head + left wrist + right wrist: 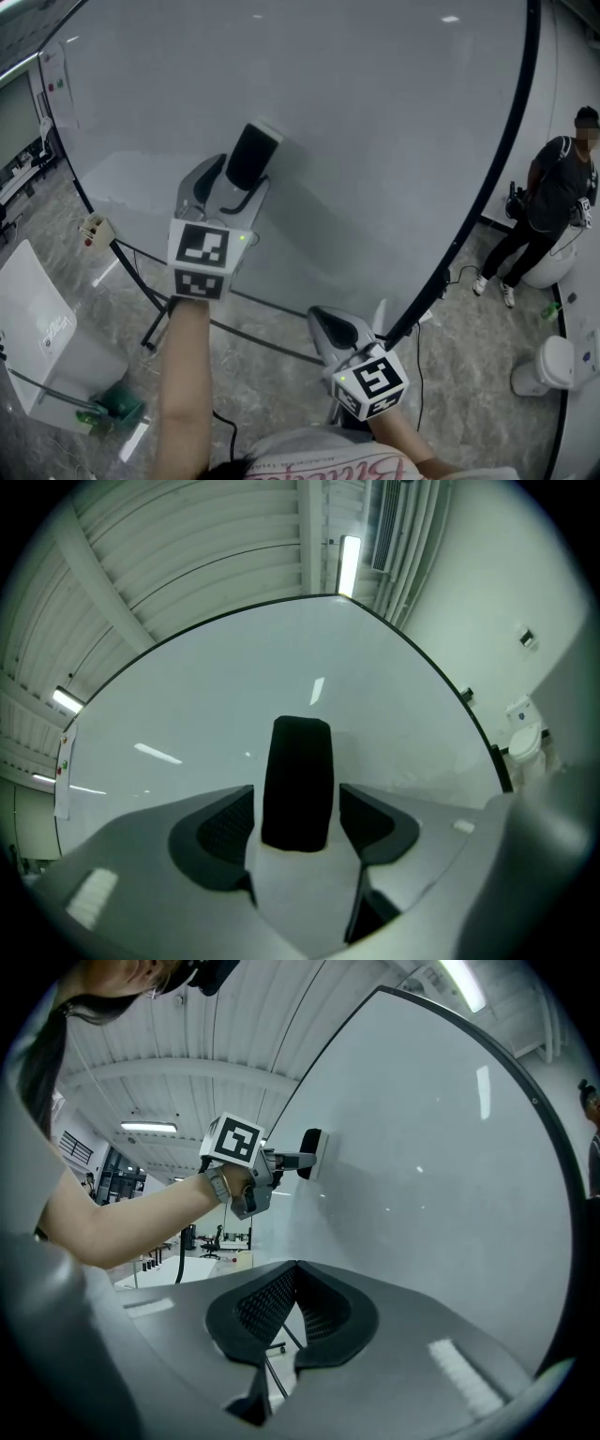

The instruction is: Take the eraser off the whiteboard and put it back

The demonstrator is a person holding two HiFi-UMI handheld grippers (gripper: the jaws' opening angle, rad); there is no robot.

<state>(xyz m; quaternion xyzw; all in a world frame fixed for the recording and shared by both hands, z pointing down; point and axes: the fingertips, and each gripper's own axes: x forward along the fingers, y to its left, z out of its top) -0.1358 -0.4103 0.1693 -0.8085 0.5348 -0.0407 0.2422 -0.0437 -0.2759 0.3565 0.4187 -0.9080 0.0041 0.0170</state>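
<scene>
A black eraser (253, 155) with a white base sits against the big whiteboard (375, 141). My left gripper (246, 176) is raised to it with a jaw on either side. In the left gripper view the eraser (298, 785) stands between the pads (225, 822), with a narrow gap on each side, so the left gripper (296, 797) is open. My right gripper (323, 319) hangs lower, near the board's bottom edge. Its jaws meet at the tips with nothing between them (295, 1267). The right gripper view also shows the left gripper (300, 1160) at the eraser (312, 1152).
A person (553, 206) in dark clothes stands at the right, beyond the board's black frame (487, 197). White round stools (544, 366) stand near them. The board's stand legs (187, 309) cross the floor below. A white chair (37, 328) is at the left.
</scene>
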